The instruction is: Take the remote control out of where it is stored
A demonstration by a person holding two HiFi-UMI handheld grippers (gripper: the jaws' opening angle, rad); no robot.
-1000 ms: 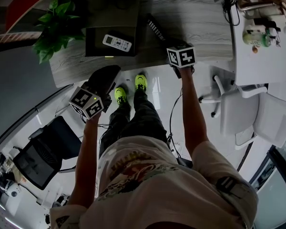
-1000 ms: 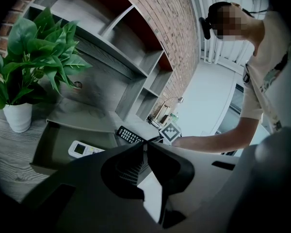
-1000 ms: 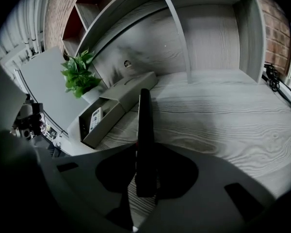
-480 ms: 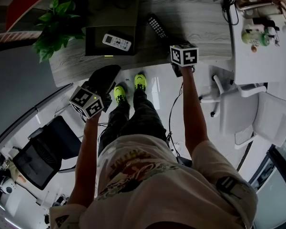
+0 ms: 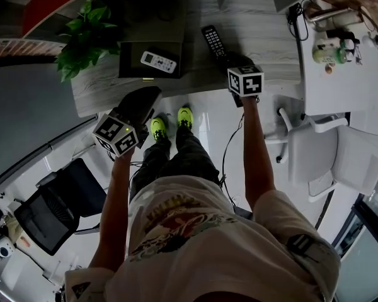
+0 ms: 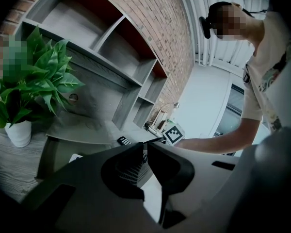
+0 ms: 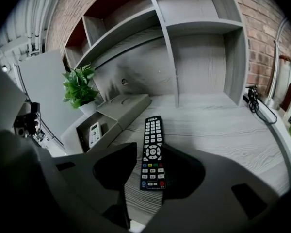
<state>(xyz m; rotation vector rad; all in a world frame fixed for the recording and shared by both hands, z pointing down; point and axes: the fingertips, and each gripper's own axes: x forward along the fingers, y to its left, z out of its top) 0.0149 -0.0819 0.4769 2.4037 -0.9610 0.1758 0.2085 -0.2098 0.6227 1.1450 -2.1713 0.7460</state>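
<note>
I'm looking down the right gripper (image 7: 150, 148), and its jaws have just been opening. They are now standing spread, with the black remote control (image 7: 153, 135) lying flat between them on the tabletop (image 7: 218, 130); neither pad is pressing on it. The remote is a long, slim slab with rows of small pale keys, a round pad in the middle and a few coloured buttons near its close end. It is resting lengthwise on pale grey wood grain, outside the box.

Just to its left, a shallow rectangular box (image 5: 131, 55) is sitting open with its flat lid folded back. A short white remote control (image 7: 94, 132) with rounded corners is lying inside it. Beyond the box, a leafy green plant (image 7: 79, 87) is standing in a small white pot. Grey wood-grain shelving (image 7: 194, 28) is rising against a brick wall.

I'm holding the left gripper (image 6: 145, 147) off the tabletop's edge. Its matte black jaws are pressed almost together with nothing between them.
</note>
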